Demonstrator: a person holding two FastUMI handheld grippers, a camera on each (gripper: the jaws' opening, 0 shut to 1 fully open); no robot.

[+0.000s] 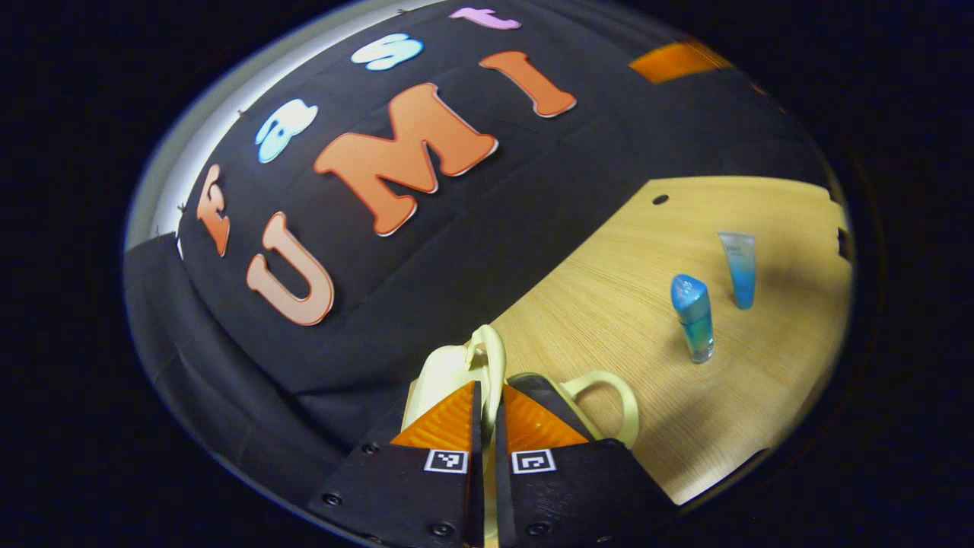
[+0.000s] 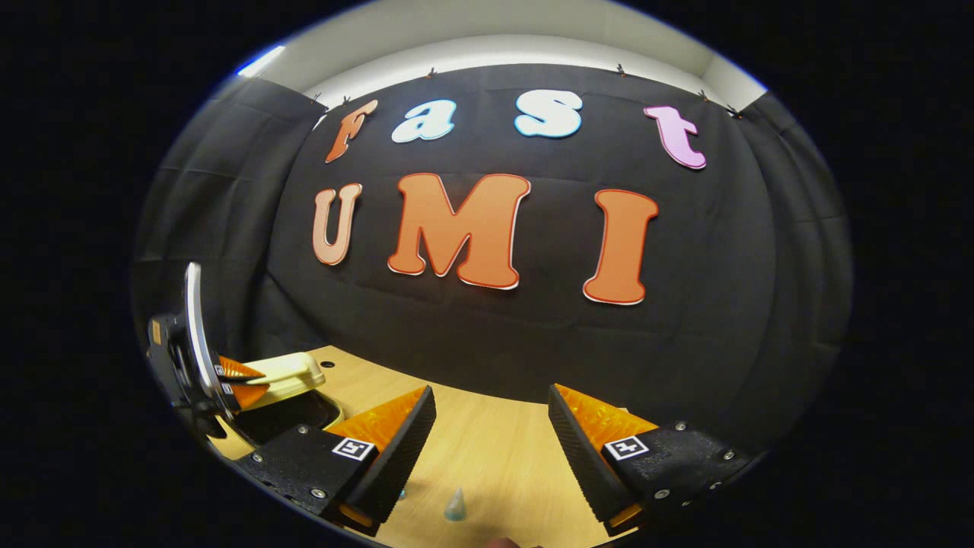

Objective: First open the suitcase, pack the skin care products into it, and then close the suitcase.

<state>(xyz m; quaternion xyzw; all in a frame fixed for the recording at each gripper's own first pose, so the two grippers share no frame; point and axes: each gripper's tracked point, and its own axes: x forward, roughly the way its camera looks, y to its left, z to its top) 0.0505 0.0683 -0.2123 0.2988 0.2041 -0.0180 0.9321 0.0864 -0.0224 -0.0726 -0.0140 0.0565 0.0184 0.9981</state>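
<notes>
Looking through the left gripper view, you've got your left gripper [image 1: 487, 426] at the bottom centre of the frame with its two fingers nearly together, pinching the pale yellow edge of the suitcase lid [image 1: 456, 369] between them. A yellow handle [image 1: 609, 396] of the suitcase loops out just right of the fingers. Out on the wooden table [image 1: 609, 304], right of centre, a blue bottle [image 1: 693, 318] stands upright, and a pale blue tube [image 1: 739, 268] stands just beyond it toward the upper right, the two apart from each other.

Over to the right gripper view: your right gripper [image 2: 491, 434] sits at the bottom of the frame, fingers spread wide with bare tabletop between them, gripping nothing. Low between the fingers, at the very bottom edge, the tip of a bluish bottle [image 2: 455, 506] pokes up. At the lower left you can see the left gripper [image 2: 242, 383], fingers clamped on the raised yellow lid [image 2: 293, 374], with the dark interior of the suitcase [image 2: 293, 422] open beneath it.
</notes>
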